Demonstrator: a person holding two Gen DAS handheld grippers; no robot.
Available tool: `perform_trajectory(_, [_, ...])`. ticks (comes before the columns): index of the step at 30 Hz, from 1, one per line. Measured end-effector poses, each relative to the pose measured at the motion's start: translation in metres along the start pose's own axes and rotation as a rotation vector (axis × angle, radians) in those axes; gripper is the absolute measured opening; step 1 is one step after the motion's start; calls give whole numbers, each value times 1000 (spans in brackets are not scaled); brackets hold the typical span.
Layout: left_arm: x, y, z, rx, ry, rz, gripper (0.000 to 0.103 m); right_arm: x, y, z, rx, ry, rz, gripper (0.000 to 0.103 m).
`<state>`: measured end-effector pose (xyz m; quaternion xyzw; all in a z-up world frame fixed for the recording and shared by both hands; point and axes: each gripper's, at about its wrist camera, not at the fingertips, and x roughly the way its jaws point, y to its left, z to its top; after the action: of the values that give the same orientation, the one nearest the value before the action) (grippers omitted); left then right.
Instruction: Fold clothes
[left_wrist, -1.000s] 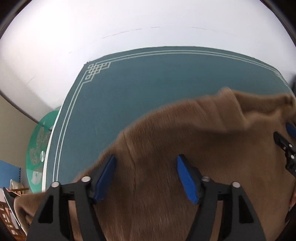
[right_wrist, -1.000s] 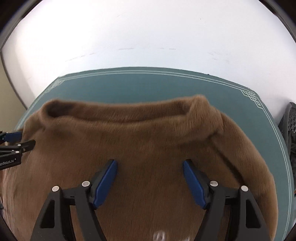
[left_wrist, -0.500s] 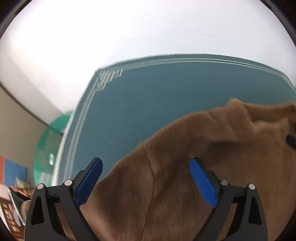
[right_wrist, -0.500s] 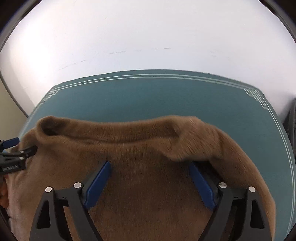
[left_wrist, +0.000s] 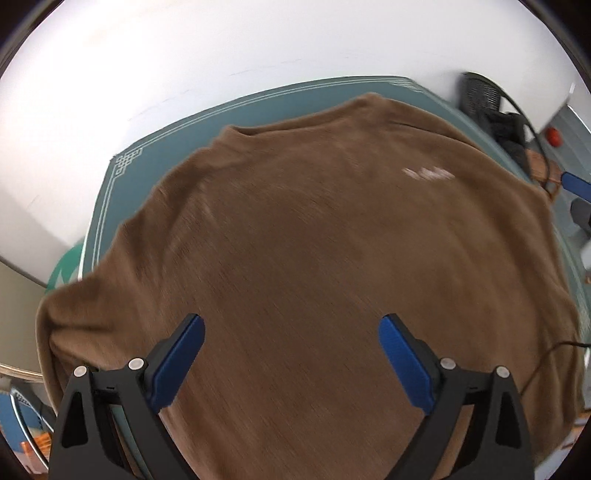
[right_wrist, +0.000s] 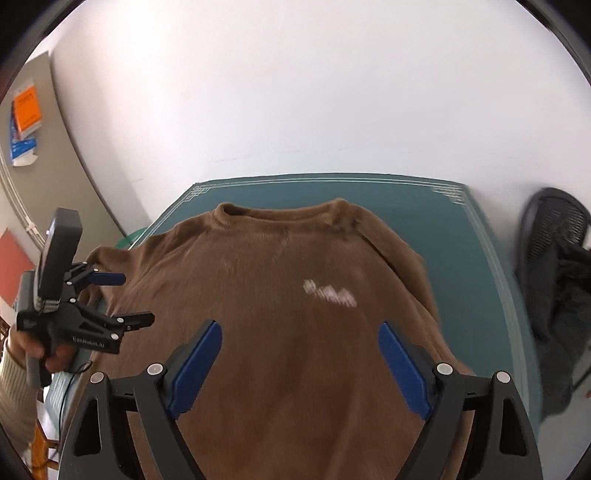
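We see the brown sweater (right_wrist: 295, 295) spread flat on the teal table (right_wrist: 443, 229), collar toward the wall. Our left gripper (left_wrist: 291, 354) and right gripper (right_wrist: 301, 354) both hover above it, spread wide, gripping nothing.

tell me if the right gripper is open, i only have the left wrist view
observer: yes, the right gripper is open, jaws spread wide over the brown sweater, holding nothing.
operator: how does my left one look from outside
observer: the left gripper is open too, beside the sweater's sleeve, held in a hand.
operator: anything on the wall far left
observer: an orange sheet is on the grey panel.
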<state>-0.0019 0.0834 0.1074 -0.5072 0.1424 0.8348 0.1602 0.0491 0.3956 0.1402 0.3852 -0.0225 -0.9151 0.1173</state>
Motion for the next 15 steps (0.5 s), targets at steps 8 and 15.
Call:
perform_trajectory(8, [-56,-40,-36,15,-94,-74,99,-136,-27,-77,69,-237,-124,89])
perform_trajectory(15, [-19,-52,-49,-63,-16,-141,99,-152,-77,-153,272,-247,-202,88])
